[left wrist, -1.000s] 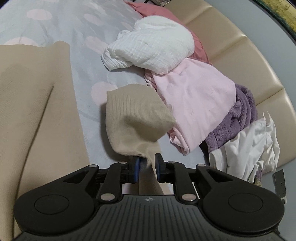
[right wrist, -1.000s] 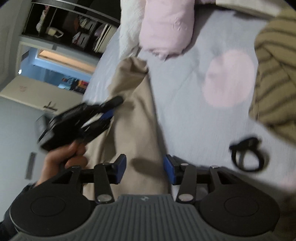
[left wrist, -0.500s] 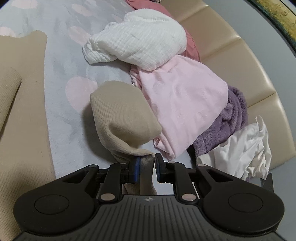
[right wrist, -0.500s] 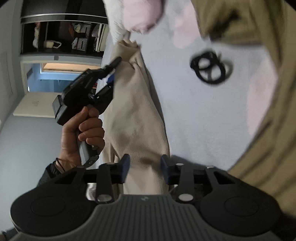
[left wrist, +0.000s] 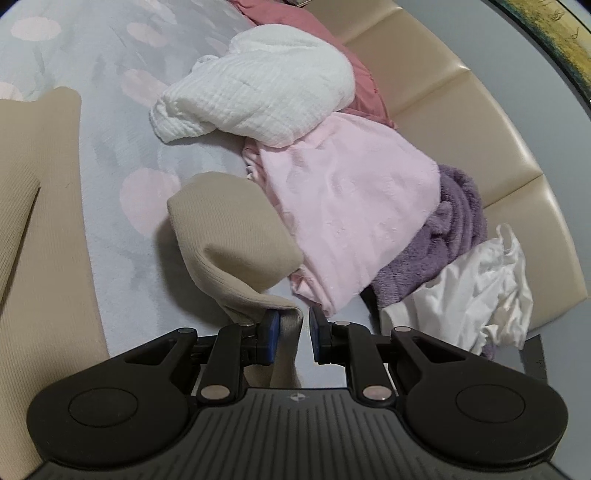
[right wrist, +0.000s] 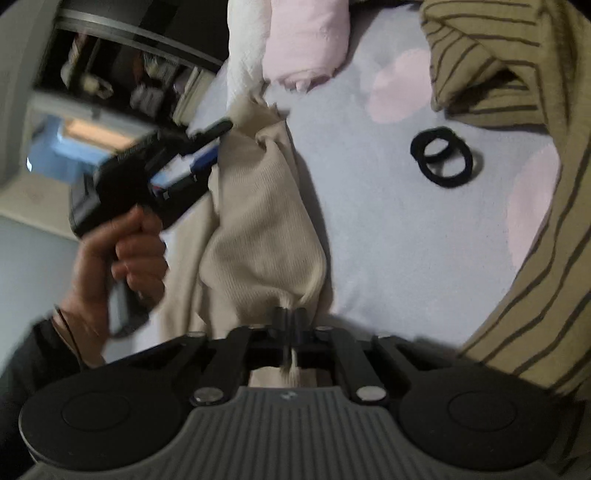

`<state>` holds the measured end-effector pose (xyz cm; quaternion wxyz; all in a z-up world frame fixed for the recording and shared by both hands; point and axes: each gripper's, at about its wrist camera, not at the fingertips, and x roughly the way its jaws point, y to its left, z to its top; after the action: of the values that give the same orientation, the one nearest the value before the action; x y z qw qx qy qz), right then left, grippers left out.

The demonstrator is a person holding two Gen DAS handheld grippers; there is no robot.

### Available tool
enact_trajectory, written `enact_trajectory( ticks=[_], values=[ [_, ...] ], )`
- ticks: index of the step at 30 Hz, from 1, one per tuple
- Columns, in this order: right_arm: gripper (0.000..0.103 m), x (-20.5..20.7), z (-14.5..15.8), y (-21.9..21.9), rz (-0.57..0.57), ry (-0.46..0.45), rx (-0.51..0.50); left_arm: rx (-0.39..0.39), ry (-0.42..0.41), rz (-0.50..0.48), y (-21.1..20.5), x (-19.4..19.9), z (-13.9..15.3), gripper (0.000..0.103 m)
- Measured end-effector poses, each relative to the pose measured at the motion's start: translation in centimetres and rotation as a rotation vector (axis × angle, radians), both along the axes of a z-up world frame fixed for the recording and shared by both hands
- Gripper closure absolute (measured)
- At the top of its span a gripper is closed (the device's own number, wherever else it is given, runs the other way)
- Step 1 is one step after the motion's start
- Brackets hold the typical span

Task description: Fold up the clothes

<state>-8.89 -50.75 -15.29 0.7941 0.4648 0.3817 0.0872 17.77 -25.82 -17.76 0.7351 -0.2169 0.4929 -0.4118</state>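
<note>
Pale grey-blue bed sheet w/ soft pink blotches (left wrist: pixel 110 122) covers the bed, padded beige headboard (left wrist: pixel 461 122) along its far edge. Beige ribbed knit garment (left wrist: pixel 236 236) lies across the sheet, one long part flat at the left of the left wrist view, a folded-over end lifted toward the camera. Pile along the headboard: white crinkled cloth (left wrist: pixel 258 96) on top of a dusty-rose cloth (left wrist: pixel 295 18), then pale pink cloth (left wrist: pixel 351 206), purple fleece (left wrist: pixel 458 221), thin white shirt (left wrist: pixel 476 291). In the right wrist view an olive cloth w/ dark stripes (right wrist: pixel 535 295) curls round the right side; two black hair ties (right wrist: pixel 445 157) lie on the sheet, apart from the clothes.

Left gripper (left wrist: pixel 291 334): jaws narrowly apart, beige edge lying against the left pad; gap to the right pad, so can't tell if clamped. A hand (right wrist: pixel 118 258) holds it. Right gripper (right wrist: pixel 290 321): jaws just closed, now together, pinching a bunched bit of the same beige garment.
</note>
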Motion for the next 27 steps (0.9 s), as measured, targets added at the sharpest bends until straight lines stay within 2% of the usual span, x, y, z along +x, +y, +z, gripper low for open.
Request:
enact_trajectory(
  ticks=[4,7,10,12,13,14,15,16,17,18,21,24,27],
  values=[
    [0.098,-1.0,2.9,0.7,0.030,-0.130,-0.112,-0.064,-0.047,-0.049,0.4,-0.5,1.3,0.098],
    [0.098,-1.0,5.4,2.2,0.093,-0.214,-0.231,-0.199,-0.033,-0.011,1.9,-0.6,1.7,0.100],
    [0.098,-0.3,8.1,5.2,0.185,-0.344,-0.352,-0.401,-0.023,0.078,4.9,-0.5,1.9,0.100],
    [0.098,0.2,9.9,8.1,0.301,-0.453,-0.449,-0.462,-0.063,0.134,8.2,-0.6,1.6,0.100],
    [0.098,0.7,10.1,9.8,0.384,-0.474,-0.487,-0.480,-0.089,0.161,10.0,-0.6,1.4,0.099],
    [0.097,1.1,10.4,11.6,0.467,-0.494,-0.525,-0.425,-0.073,0.197,11.7,-0.4,0.8,0.099],
    [0.096,1.6,10.4,13.4,0.549,-0.505,-0.566,-0.291,-0.012,0.242,13.3,0.0,-0.4,0.095],
    [0.091,2.0,9.6,14.9,0.622,-0.485,-0.606,-0.156,0.049,0.286,15.0,0.4,-1.6,0.085],
    [0.088,2.3,8.8,15.9,0.674,-0.453,-0.620,-0.026,0.100,0.319,16.6,0.8,-2.5,0.084],
    [0.088,2.7,8.0,16.6,0.722,-0.421,-0.624,0.033,0.108,0.333,18.0,0.9,-2.7,0.086],
    [0.084,3.4,6.6,16.0,0.753,-0.353,-0.543,0.008,0.023,0.372,21.4,0.7,-0.9,0.083],
    [0.072,3.4,6.6,13.4,0.664,-0.344,-0.474,0.032,-0.039,0.390,21.8,0.9,1.5,0.080],
    [0.062,2.5,6.9,10.9,0.539,-0.338,-0.414,0.072,-0.121,0.321,19.5,1.3,3.8,0.076]
  ],
)
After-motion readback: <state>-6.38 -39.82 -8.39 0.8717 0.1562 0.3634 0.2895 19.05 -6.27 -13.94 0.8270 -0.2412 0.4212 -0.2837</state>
